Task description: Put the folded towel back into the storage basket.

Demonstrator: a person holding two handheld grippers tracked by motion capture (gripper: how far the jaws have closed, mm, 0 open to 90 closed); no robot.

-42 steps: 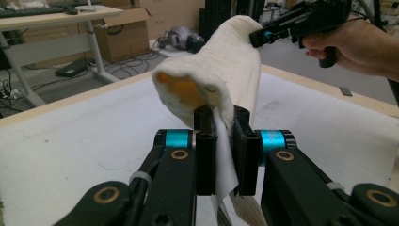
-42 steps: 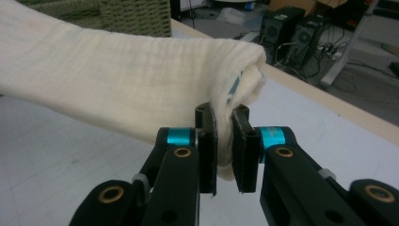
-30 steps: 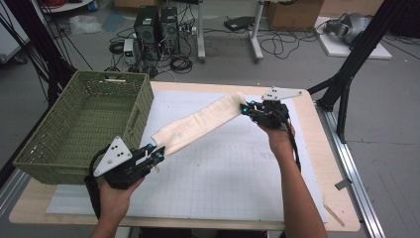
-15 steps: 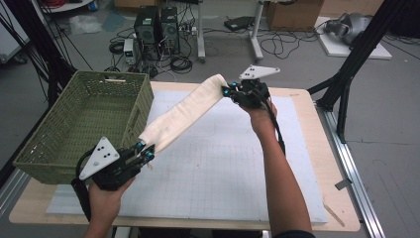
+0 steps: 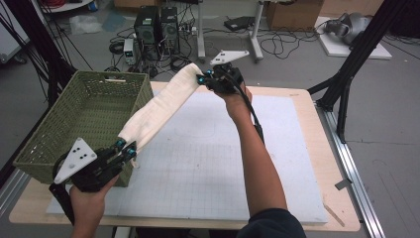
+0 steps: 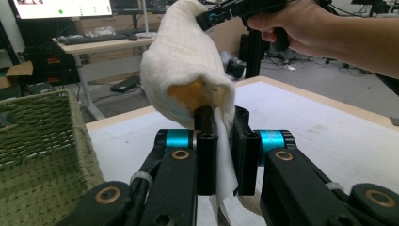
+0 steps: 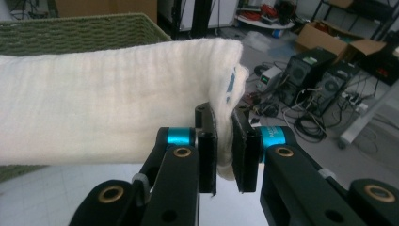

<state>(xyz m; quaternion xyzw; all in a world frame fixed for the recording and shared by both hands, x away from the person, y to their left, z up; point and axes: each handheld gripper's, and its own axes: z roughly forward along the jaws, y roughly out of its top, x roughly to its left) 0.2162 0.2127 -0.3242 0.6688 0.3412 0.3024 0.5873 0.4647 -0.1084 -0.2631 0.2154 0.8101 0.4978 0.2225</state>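
Note:
A long cream towel (image 5: pixel 161 106) hangs stretched in the air between my two grippers, above the table's left part. My left gripper (image 5: pixel 125 147) is shut on its near end, close to the basket's front right corner. In the left gripper view that gripper (image 6: pixel 222 141) pinches the towel (image 6: pixel 188 66) between its jaws. My right gripper (image 5: pixel 202 77) is shut on the far end, held high over the table's back edge. The right gripper view has this gripper (image 7: pixel 223 136) clamped on the towel's (image 7: pixel 108 117) edge.
A green woven basket (image 5: pixel 64 121) stands on the table's left side, under the towel's near end. A white gridded mat (image 5: pixel 223 163) covers the wooden table. Black frame posts (image 5: pixel 346 74) stand at the right. Computers and cables lie on the floor beyond.
Both grippers have carried the towel left and up. The right gripper moved from the table's back right toward the back middle, and the left gripper moved nearer the basket.

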